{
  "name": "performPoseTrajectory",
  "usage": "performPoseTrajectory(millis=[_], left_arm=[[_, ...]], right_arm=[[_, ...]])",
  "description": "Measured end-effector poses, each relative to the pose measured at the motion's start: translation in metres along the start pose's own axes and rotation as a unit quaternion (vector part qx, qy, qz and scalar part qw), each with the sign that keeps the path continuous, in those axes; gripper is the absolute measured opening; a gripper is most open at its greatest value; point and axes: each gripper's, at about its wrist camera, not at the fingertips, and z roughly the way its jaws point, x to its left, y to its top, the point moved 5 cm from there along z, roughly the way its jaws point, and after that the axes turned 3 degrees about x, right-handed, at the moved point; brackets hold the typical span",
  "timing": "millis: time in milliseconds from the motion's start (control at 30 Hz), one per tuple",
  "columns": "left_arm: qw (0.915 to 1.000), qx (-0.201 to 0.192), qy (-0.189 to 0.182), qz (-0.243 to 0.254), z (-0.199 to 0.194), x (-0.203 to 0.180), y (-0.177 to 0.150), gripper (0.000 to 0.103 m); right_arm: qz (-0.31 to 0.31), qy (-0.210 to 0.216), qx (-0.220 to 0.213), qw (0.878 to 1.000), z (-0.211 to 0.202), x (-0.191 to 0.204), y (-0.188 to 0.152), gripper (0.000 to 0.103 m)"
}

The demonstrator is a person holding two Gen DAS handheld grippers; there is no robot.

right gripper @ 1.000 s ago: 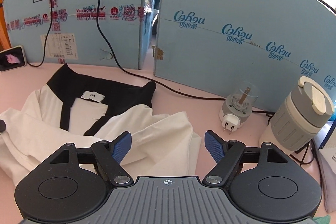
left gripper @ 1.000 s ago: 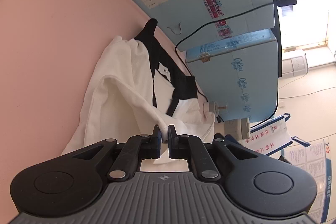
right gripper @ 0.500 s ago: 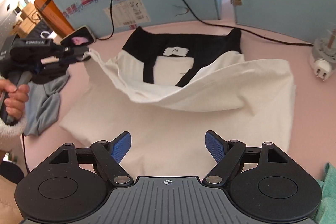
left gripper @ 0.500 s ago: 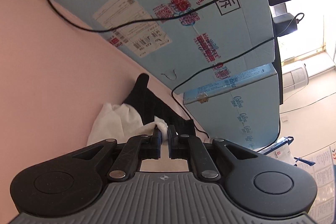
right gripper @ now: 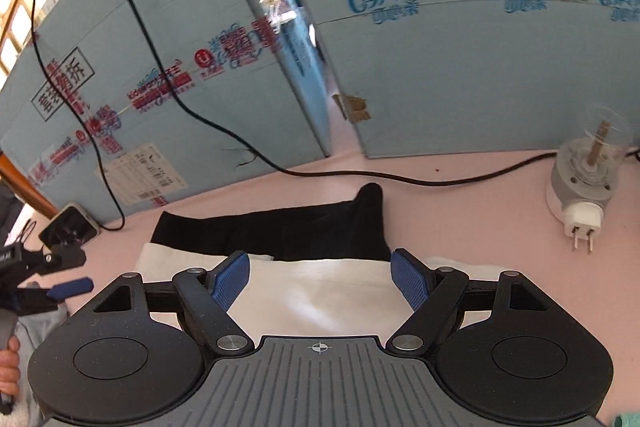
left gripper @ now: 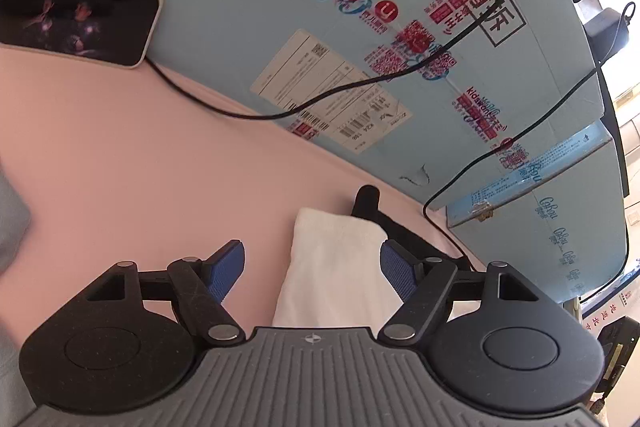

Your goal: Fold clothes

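A white garment with a black collar part lies folded flat on the pink table; in the left wrist view the white fold [left gripper: 336, 267] runs between the blue pads, with the black part [left gripper: 372, 207] behind it. My left gripper [left gripper: 312, 267] is open and empty just above the garment's left edge. In the right wrist view the white fold [right gripper: 320, 291] lies under my right gripper [right gripper: 320, 279], which is open and empty, with the black part [right gripper: 280, 231] beyond it. The left gripper [right gripper: 60, 275] shows at the left there.
Blue cardboard boxes [right gripper: 460, 47] wall the back of the table. A black cable [right gripper: 400, 181] runs across the table behind the garment. A plug adapter [right gripper: 580, 187] stands at the right. A phone [left gripper: 76, 23] leans at the far left. Grey cloth [left gripper: 10, 223] lies at the left.
My left gripper has let go of the white cloth and opened. The lifted flap now lies flat, folded over the garment. My right gripper moved in low over the folded garment.
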Motion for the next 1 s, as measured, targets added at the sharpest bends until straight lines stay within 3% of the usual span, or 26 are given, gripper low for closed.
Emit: performPoseTrajectory(millis=[233, 400, 667, 733, 800, 867, 933, 1000], left_arm=[[0.9992, 0.034, 0.015, 0.015, -0.019, 0.010, -0.043, 0.081], [0.9989, 0.035, 0.031, 0.003, -0.039, 0.020, -0.078, 0.081], [0.9986, 0.044, 0.007, 0.030, -0.047, 0.019, -0.113, 0.077], [0.9988, 0.043, -0.002, 0.025, -0.046, 0.020, -0.119, 0.070], [0.9989, 0.040, -0.010, 0.024, -0.046, 0.019, -0.122, 0.047], [0.9985, 0.043, -0.011, 0.032, -0.044, 0.015, -0.125, 0.033], [0.9983, 0.040, -0.006, 0.042, -0.042, 0.013, -0.126, 0.029], [0.9980, 0.040, -0.010, 0.047, -0.041, 0.013, -0.128, 0.025]], right_arm=[[0.070, -0.037, -0.016, 0.997, -0.047, -0.046, -0.021, 0.083], [0.122, -0.062, -0.027, 0.990, -0.089, -0.075, -0.053, 0.083], [0.154, -0.041, 0.006, 0.987, -0.117, -0.073, -0.107, 0.083], [0.141, -0.038, 0.009, 0.989, -0.115, -0.066, -0.116, 0.083], [0.114, -0.050, 0.004, 0.992, -0.111, -0.056, -0.122, 0.083], [0.075, -0.061, -0.009, 0.995, -0.107, -0.046, -0.125, 0.079], [0.049, -0.063, -0.013, 0.997, -0.102, -0.039, -0.126, 0.065], [0.044, -0.063, 0.003, 0.997, -0.094, -0.040, -0.129, 0.041]])
